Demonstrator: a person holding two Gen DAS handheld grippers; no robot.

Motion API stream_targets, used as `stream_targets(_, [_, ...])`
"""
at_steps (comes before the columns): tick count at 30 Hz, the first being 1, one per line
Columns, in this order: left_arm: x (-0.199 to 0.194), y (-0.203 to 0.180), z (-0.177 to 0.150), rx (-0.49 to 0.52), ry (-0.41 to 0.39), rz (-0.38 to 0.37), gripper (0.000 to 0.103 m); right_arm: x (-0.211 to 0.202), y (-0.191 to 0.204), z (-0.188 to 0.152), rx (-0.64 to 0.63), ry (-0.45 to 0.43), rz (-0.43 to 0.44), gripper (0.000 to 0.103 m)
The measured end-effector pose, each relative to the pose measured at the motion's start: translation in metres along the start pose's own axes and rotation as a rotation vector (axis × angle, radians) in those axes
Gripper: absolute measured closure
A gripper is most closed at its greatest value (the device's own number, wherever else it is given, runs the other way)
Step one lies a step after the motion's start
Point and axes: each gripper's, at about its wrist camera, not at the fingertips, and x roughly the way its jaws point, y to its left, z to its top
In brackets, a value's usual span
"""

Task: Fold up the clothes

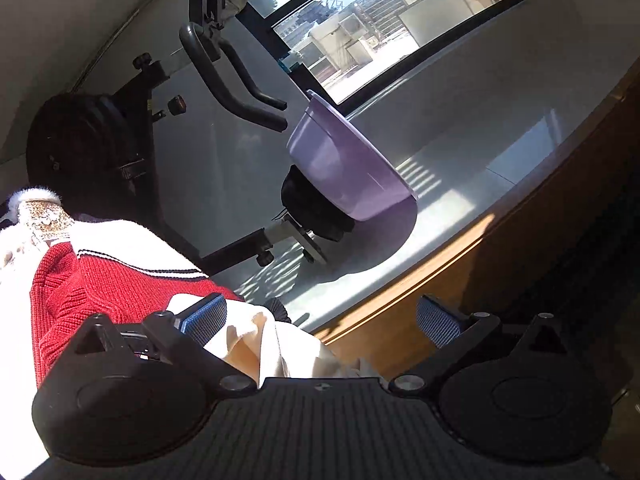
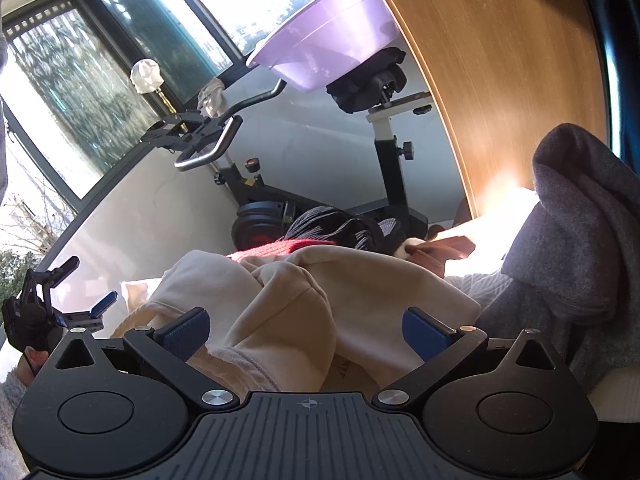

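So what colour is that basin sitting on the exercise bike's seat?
Pale purple basin; clearest in the right wrist view.

Exercise bike (image 2: 320, 184) stands on pale floor (image 1: 460, 184) below a window (image 1: 384, 20). Purple basin (image 2: 324, 40) sits tilted on the bike's saddle (image 2: 360, 84), rim toward the glass. A rag (image 2: 212, 96) is draped near the handlebars (image 2: 216, 144). Wooden board (image 2: 492, 80) curves along the right side. White bundle on a brass stem (image 2: 146, 76) stands by the window.
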Motion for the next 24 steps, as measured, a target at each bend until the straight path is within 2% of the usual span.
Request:
stream_targets(2, [0.016,0.009,0.002,0.023,0.045,0.072,0.0,0.002,0.001,0.0,-0.001,0.006,0.002,0.001])
stream_targets(4, [0.031,0.014,-0.004,0.04,0.086,0.104,0.0,0.003,0.003,0.0,-0.008,0.012,0.005,0.001])
stream_targets(6, [0.042,0.011,-0.013,0.045,0.133,0.095,0.001,0.003,0.005,0.001,-0.016,0.015,0.006,0.001])
stream_targets(7, [0.042,0.007,-0.018,0.063,0.134,0.088,0.008,0.003,0.005,0.001,-0.021,0.015,0.004,0.001])
stream_targets(8, [0.042,0.002,-0.021,0.076,0.138,0.084,0.051,0.002,0.006,0.001,-0.024,0.015,0.001,0.001])
stream_targets(9, [0.042,-0.005,-0.023,0.08,0.152,0.062,0.078,0.002,0.005,0.001,-0.024,0.014,-0.002,0.001])
stream_targets(10, [0.042,-0.014,-0.025,0.082,0.17,0.031,0.083,0.002,0.005,0.001,-0.023,0.014,-0.005,0.001])
stream_targets(12, [0.041,-0.032,-0.029,0.086,0.207,-0.032,0.083,0.001,0.003,0.0,-0.017,0.013,-0.008,0.001])
stream_targets(15, [0.04,-0.067,-0.036,0.161,0.284,-0.142,0.083,0.001,-0.002,-0.001,0.003,0.008,-0.013,0.001])
stream_targets(17, [0.045,-0.076,-0.043,0.147,0.356,-0.232,0.081,0.004,-0.009,-0.001,0.032,0.004,-0.022,0.001])
stream_targets(18, [0.049,-0.075,-0.046,0.131,0.39,-0.246,0.081,0.007,-0.012,-0.001,0.05,0.001,-0.029,0.001])
stream_targets(19, [0.053,-0.072,-0.049,0.117,0.41,-0.236,0.074,0.01,-0.016,-0.001,0.07,-0.004,-0.035,0.001])
stream_targets(21, [0.061,-0.062,-0.055,0.098,0.436,-0.176,0.042,0.018,-0.023,-0.001,0.111,-0.008,-0.029,0.001])
stream_targets(22, [0.064,-0.057,-0.058,0.089,0.45,-0.147,0.016,0.023,-0.027,-0.001,0.126,-0.003,-0.028,0.001])
stream_targets(23, [0.065,-0.056,-0.06,0.095,0.462,-0.129,0.006,0.029,-0.031,-0.001,0.137,0.005,-0.032,0.001])
stream_targets(24, [0.065,-0.056,-0.063,0.11,0.474,-0.119,0.006,0.036,-0.034,-0.002,0.14,0.019,-0.039,0.001])
